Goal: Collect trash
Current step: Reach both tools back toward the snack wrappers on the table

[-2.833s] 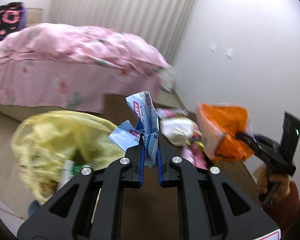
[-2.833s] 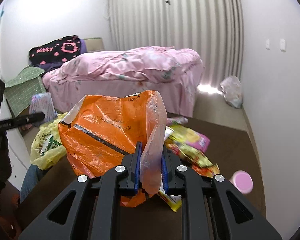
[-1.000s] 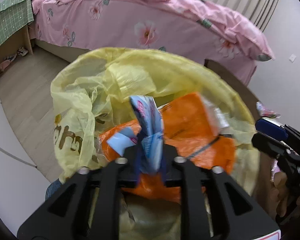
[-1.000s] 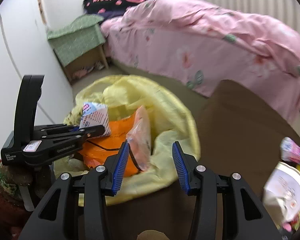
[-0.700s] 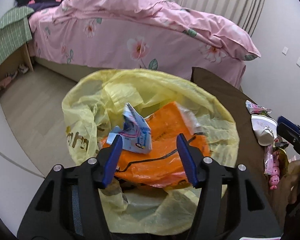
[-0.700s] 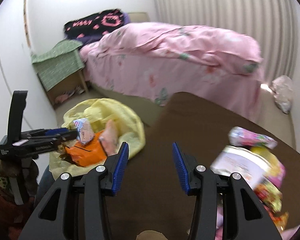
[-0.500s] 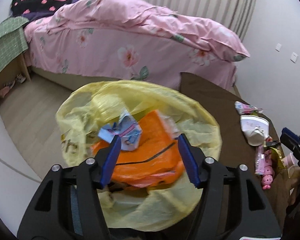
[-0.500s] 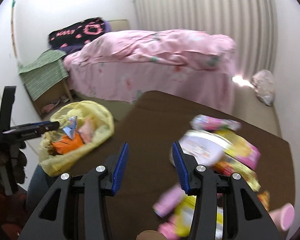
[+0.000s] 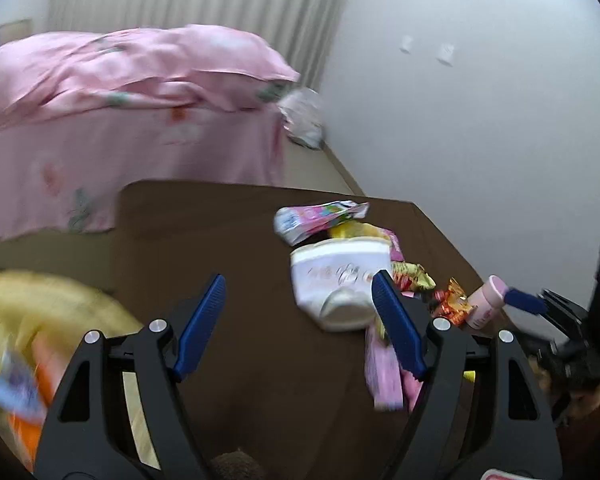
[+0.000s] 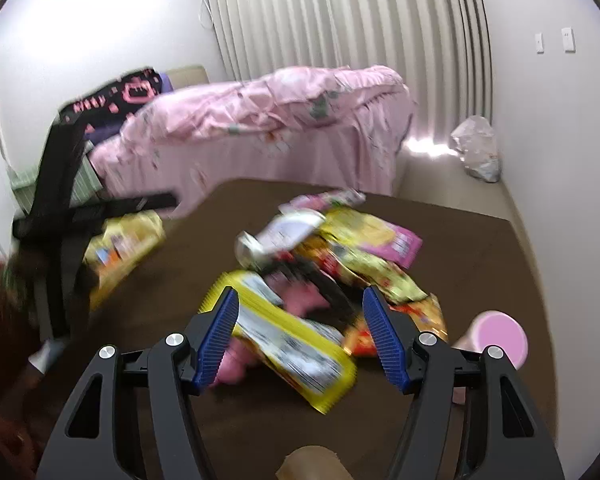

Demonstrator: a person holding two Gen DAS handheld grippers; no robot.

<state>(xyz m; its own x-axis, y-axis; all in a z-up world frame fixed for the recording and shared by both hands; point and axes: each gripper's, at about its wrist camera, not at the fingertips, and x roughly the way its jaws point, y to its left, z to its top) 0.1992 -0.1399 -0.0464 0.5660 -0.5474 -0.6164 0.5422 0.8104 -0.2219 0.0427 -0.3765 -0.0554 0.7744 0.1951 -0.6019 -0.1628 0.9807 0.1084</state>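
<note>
Here both grippers hang over a dark brown table (image 10: 480, 248) with nothing between their blue pads. The left gripper (image 9: 300, 320) is spreading its jaws, and only bare tabletop shows in the gap; the white paper cup (image 9: 340, 284) lies on its side just beyond the right-hand pad, apart from it as far as the blur lets one judge. The right gripper (image 10: 298, 332) is likewise opening, released, its pads on either side of a yellow snack packet (image 10: 292, 344) that lies flat on the table beneath them; the pads do not press on it.

The trash sits in a loose heap on the far half of the table: a pink and white wrapper (image 9: 320, 216) at the back, the cup in front of it, yellow and pink packets (image 10: 372, 236) overlapping to the right, a small orange wrapper (image 10: 416, 320) near the right pad, and a pink cylindrical container (image 10: 498, 336) beside that. A pink packet (image 9: 382, 372) lies at the heap's near edge in the left wrist view.

The yellow trash bag (image 9: 40, 312) hangs off the table's left edge, with orange and blue rubbish blurred inside it. Behind stands a bed with a pink floral quilt (image 10: 268, 108), pale pleated curtains (image 10: 340, 16), and a crumpled clear plastic bag (image 10: 478, 148) on the floor by the wall
</note>
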